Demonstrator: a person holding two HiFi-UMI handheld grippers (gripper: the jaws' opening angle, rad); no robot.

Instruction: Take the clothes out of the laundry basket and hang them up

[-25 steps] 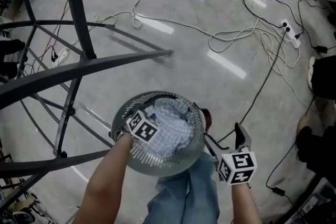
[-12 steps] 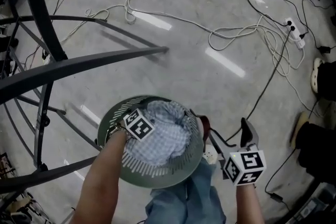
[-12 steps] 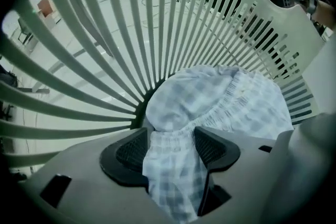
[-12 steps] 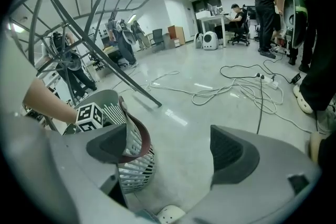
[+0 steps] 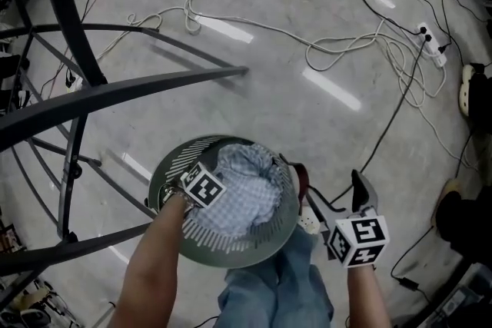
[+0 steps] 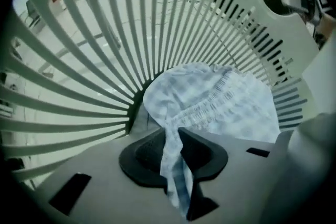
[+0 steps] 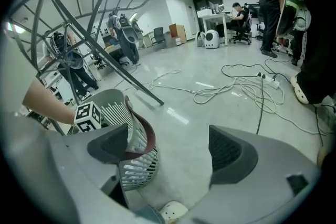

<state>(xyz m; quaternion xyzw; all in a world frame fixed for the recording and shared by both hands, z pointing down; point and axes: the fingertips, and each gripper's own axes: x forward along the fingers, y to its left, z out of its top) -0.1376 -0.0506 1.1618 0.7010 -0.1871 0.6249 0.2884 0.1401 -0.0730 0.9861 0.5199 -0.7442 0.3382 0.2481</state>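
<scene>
The left gripper (image 6: pixel 175 139), down inside the laundry basket (image 6: pixel 79 55), has just been closing its jaws on a thin fold of the blue checked garment (image 6: pixel 226 102) below it. So small a pinch may slip when lifted. The right gripper (image 7: pixel 168 144) stands open, empty.

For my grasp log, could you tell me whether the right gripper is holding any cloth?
No, the right gripper has its jaws wide apart, with nothing gripped between them.
</scene>
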